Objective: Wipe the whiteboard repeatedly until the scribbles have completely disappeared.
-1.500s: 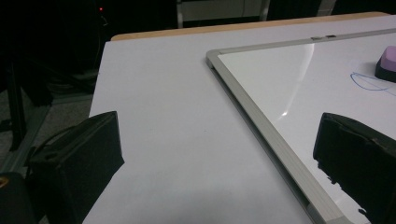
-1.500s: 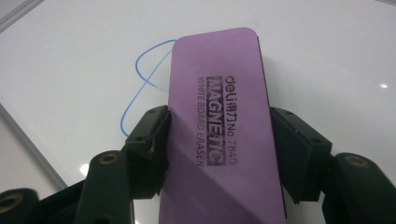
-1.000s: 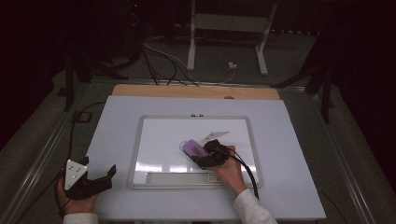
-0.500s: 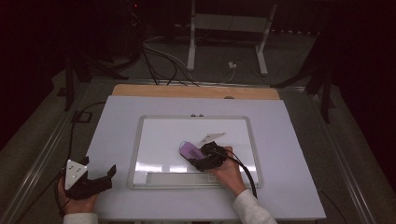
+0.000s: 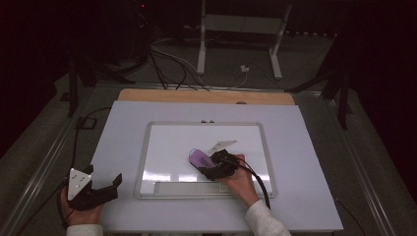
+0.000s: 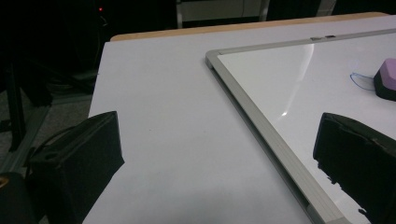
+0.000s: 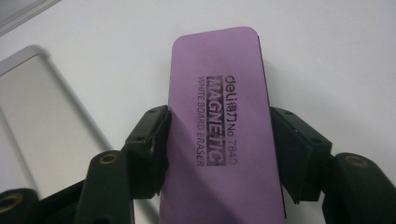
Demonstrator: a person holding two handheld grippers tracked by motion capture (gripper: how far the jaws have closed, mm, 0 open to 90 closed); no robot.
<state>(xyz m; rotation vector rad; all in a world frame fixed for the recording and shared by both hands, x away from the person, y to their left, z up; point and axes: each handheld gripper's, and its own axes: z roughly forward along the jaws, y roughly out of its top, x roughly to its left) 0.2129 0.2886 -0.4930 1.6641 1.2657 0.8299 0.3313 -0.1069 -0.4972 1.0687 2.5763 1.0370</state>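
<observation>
A purple magnetic whiteboard eraser (image 7: 219, 140) lies flat on the whiteboard (image 5: 167, 147), and my right gripper (image 7: 217, 144) is shut on its two long sides. In the high view the eraser (image 5: 199, 157) sits near the board's middle, with the right gripper (image 5: 210, 167) just behind it. My left gripper (image 5: 114, 189) rests on the white table left of the board, jaws wide open with nothing between them. In the left gripper view (image 6: 217, 158) the eraser (image 6: 387, 77) shows far right, with a thin blue pen line (image 6: 358, 81) beside it.
The whiteboard's metal frame (image 6: 261, 135) runs between the left gripper's jaws. A pen tray (image 5: 182, 188) lies along the board's near edge. The white table top (image 5: 305, 147) ends in a wooden strip (image 5: 206, 96) at the back; cables and stand legs are on the floor beyond.
</observation>
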